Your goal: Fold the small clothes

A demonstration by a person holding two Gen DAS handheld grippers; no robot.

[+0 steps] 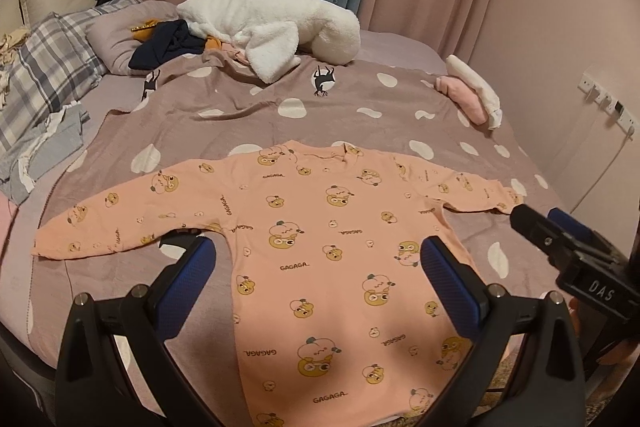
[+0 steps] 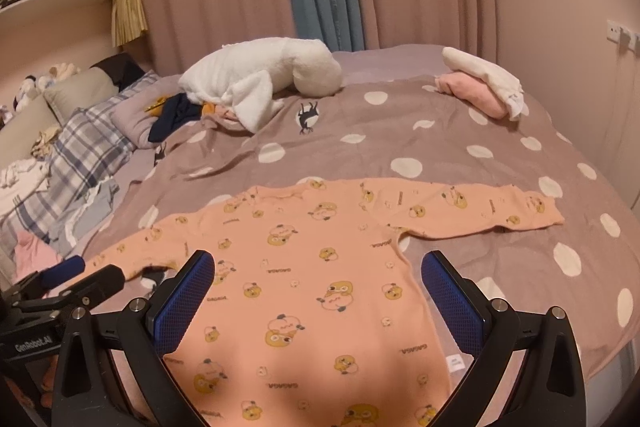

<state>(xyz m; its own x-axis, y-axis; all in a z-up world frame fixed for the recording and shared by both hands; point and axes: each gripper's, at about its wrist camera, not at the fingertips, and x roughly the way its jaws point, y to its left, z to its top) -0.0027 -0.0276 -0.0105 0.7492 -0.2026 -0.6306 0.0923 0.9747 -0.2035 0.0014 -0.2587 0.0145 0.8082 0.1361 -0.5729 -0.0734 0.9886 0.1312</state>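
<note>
A small pink long-sleeved top with yellow cartoon prints (image 1: 320,239) lies flat on the spotted mauve blanket (image 1: 320,111), both sleeves spread sideways. It also shows in the right wrist view (image 2: 320,267). My left gripper (image 1: 318,255) is open and empty, hovering above the top's lower body. My right gripper (image 2: 318,271) is open and empty, hovering above the top's right side and hem. The right gripper shows at the right edge of the left wrist view (image 1: 536,219), near the right sleeve's cuff. The left gripper shows at the left edge of the right wrist view (image 2: 80,273).
A white plush blanket (image 1: 272,27) and dark clothes (image 1: 168,43) lie at the far side of the bed. Folded pink and white clothes (image 1: 472,95) sit at the far right. Plaid pillows (image 1: 44,67) and loose laundry lie at the left. Curtains hang behind.
</note>
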